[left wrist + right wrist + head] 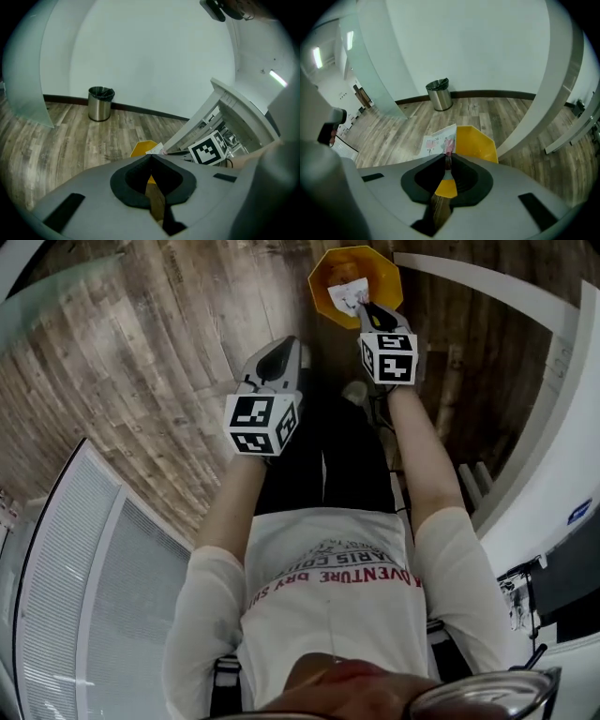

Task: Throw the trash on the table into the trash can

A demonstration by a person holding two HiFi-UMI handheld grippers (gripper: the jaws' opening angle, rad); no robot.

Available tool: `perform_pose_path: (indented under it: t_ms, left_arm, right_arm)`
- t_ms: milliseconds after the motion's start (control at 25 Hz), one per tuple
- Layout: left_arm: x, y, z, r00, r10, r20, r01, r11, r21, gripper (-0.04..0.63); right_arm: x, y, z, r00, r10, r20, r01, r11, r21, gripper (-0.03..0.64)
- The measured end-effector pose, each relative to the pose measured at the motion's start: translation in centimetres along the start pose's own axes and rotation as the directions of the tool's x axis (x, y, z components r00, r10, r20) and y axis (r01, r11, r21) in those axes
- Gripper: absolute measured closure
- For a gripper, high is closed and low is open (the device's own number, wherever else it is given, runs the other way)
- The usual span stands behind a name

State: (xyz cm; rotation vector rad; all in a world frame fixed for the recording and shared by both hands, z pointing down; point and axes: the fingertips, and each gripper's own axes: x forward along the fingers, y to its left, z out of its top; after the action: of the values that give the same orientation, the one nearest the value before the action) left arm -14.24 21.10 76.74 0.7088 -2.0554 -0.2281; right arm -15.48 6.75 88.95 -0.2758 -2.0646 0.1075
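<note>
Right gripper [448, 158] has its jaws nipped tight on a white paper wrapper [439, 139] with pink print, and the sheet sticks out past the tips. Just beyond and below those tips sits the yellow trash can [477, 143] on the wood floor [497, 112] (a steel bin [439, 95] stands well beyond). Whether the paper touches the can's rim is hard to tell. Left gripper [151, 157] hangs to its left, jaws pressed together on nothing.

White printed wrapper [438, 139] upright over open yellow trash can [480, 145]
</note>
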Motion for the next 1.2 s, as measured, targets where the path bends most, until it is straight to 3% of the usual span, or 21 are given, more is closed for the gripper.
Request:
perform_pose_path:
  t_ms: [240,360,560,800,1000,1120,1200]
  left_arm:
    - [2.5,1.9,-3.0,1.0,0.008,-0.005,-0.008,1.0,-0.013,0.572]
    - [2.3,2.3,-3.0,1.0,0.022,-0.011,-0.022,1.0,-0.02,0.572]
    - [-0.2,1.6,-1.3,0.999,0.05,0.004,-0.05,0.998,-0.04,0.572]
    - [-4.1,-2.5,3.6,0.998,0.045,0.038,-0.045,0.999,-0.014,0.572]
    - [-9.5,-8.2,10.6,0.996,0.001,0.091,-0.004,0.999,0.039,0.572]
    - [-12.8,-12.4,14.7,0.992,-0.041,0.116,0.029,0.994,0.101,0.572]
    - [-14.2,-15.2,17.9,0.986,-0.092,0.139,0.068,0.984,0.167,0.572]
  right_arm:
    - [4.4,-2.1,-3.5,0.997,-0.076,-0.021,0.076,0.997,0.025,0.508]
    - [4.4,-2.7,-3.1,0.994,-0.113,0.004,0.113,0.994,0.013,0.491]
    - [1.3,-2.0,-1.4,0.994,-0.104,0.028,0.103,0.994,0.03,0.492]
    - [-6.3,0.0,2.8,0.992,-0.091,0.092,0.086,0.995,0.052,0.502]
    - [-16.9,2.1,8.5,0.978,-0.096,0.187,0.091,0.995,0.035,0.573]
    - [-24.2,2.6,12.3,0.958,-0.119,0.261,0.11,0.993,0.049,0.588]
    - [-28.7,2.2,15.3,0.93,-0.152,0.333,0.136,0.988,0.072,0.59]
